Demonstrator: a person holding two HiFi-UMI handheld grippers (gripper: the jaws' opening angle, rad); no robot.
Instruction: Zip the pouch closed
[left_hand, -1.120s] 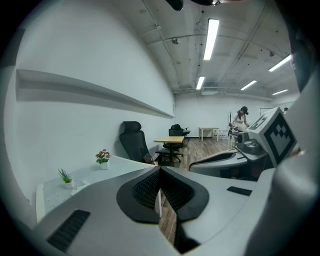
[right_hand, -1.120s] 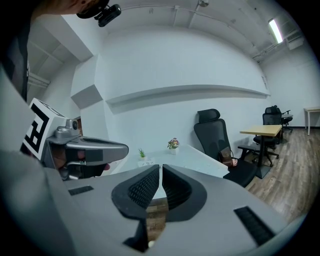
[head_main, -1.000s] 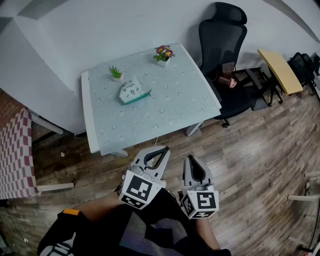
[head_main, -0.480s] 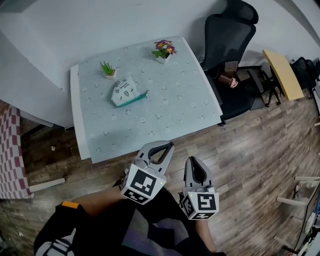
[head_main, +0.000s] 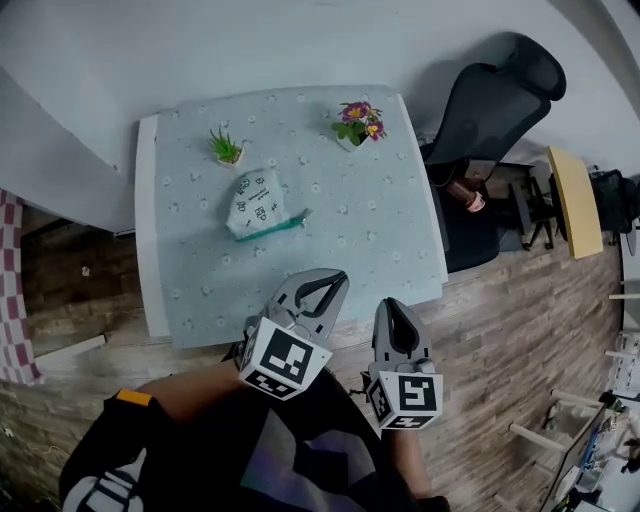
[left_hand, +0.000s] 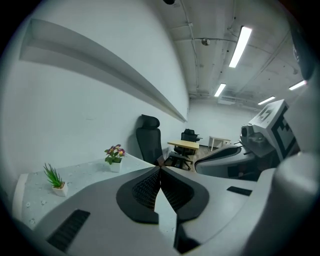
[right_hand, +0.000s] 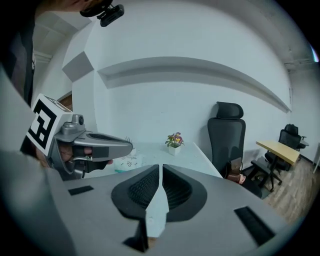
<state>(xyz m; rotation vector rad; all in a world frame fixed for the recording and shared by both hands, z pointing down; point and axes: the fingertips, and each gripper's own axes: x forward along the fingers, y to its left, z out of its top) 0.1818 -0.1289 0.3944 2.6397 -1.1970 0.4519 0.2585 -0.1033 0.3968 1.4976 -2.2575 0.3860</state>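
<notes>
Pouch (head_main: 258, 203) lies on the table (head_main: 380, 250), left of its centre, near the green plant (head_main: 226, 148). Left gripper (head_main: 334, 280) and right gripper (head_main: 391, 304) hover at the table's near edge, both clenched with jaw tips together, grasping nothing

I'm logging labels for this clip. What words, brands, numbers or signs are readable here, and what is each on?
No text here is readable.
Dark print on the pouch: too small to read.
The cubes on the left gripper and right gripper: square marker patterns only, no words.
</notes>
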